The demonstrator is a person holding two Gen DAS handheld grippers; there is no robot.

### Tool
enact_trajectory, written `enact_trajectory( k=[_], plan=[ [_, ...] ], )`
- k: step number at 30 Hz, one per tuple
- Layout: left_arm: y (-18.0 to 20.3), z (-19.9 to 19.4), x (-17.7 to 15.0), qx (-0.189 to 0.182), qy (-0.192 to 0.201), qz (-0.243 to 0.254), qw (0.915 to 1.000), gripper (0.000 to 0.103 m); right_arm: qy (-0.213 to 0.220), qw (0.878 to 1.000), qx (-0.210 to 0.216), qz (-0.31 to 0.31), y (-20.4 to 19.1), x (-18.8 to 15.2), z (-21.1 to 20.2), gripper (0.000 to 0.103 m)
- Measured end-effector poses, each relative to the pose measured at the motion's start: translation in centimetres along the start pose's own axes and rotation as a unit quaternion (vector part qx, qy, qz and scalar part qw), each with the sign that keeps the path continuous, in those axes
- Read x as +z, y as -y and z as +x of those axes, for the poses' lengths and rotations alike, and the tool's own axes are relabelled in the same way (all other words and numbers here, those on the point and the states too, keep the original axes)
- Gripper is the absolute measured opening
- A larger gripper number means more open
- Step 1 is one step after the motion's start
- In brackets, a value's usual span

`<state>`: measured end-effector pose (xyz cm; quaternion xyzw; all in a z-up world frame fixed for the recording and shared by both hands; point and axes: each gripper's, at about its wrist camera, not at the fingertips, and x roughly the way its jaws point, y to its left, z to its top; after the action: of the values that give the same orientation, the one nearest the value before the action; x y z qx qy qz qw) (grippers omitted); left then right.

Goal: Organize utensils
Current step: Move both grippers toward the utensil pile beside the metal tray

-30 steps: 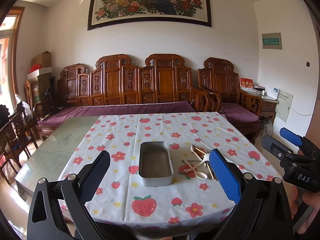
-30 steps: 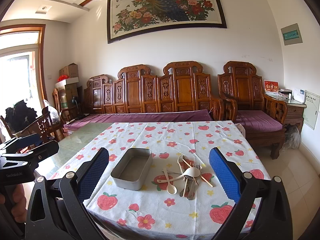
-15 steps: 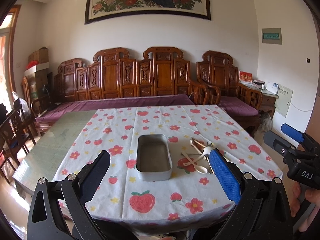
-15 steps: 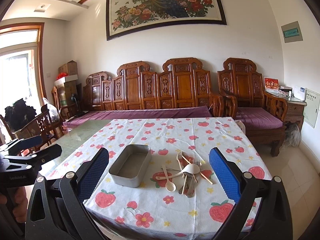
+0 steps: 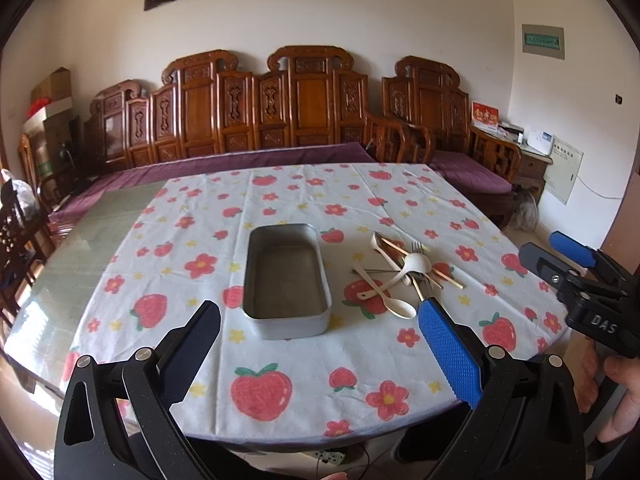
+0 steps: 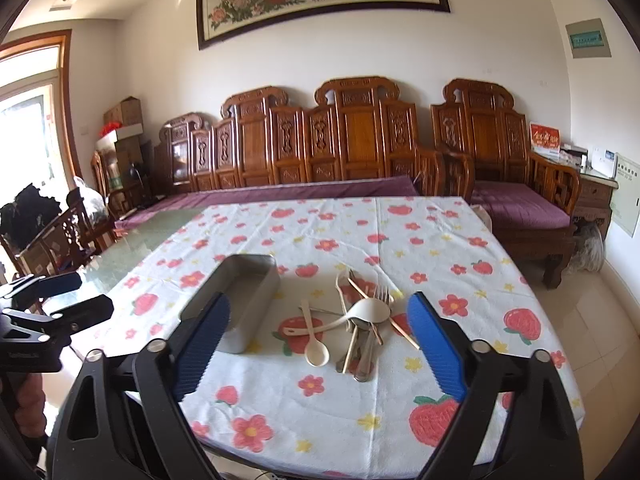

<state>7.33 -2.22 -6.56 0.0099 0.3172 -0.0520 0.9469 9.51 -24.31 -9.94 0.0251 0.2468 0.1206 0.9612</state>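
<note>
Right wrist view, both jaws wide, utensil pile (image 6: 360, 320) beside metal tin (image 6: 244, 300)

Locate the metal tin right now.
The metal tin sits empty on the strawberry tablecloth, centre in the left wrist view, just left of the utensil pile. In the right wrist view the left finger partly hides it.

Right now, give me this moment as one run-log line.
left gripper: open, empty | right gripper: open, empty | tin: empty | utensil pile: on tablecloth, right of tin | step: none moved yet
</note>
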Motion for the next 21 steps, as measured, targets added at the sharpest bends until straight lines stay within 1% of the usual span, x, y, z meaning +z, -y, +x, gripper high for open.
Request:
enact_trajectory(
  k=[5, 9, 13, 17, 21],
  plan=[
    [0.6, 3.2, 0.1, -0.012, -0.017, 0.011, 0.9997, 0.096, -0.025, 1.000, -0.005, 0.007, 2.0, -1.2, 4.0, 0.081],
    [1.1, 5.7, 0.1, -0.024, -0.034, 0.020, 0.9989, 0.096, -0.047, 0.999, -0.013, 0.013, 3.5, -2.4, 7.3, 0.079],
    [1.5, 7.8, 0.3, -0.039, -0.048, 0.021, 0.9979, 0.094, -0.067, 0.997, -0.020, 0.020, 4.7, -4.0, 10.3, 0.078],
    [2.2, 10.3, 0.5, -0.049, -0.064, 0.023, 0.9965, 0.087, -0.086, 0.996, -0.023, 0.024, 5.7, -5.8, 12.9, 0.078],
    [3.1, 13.1, 0.4, -0.068, -0.092, 0.018, 0.9933, 0.079, -0.094, 0.995, -0.017, 0.038, 6.5, -7.1, 13.5, 0.077]
  ],
)
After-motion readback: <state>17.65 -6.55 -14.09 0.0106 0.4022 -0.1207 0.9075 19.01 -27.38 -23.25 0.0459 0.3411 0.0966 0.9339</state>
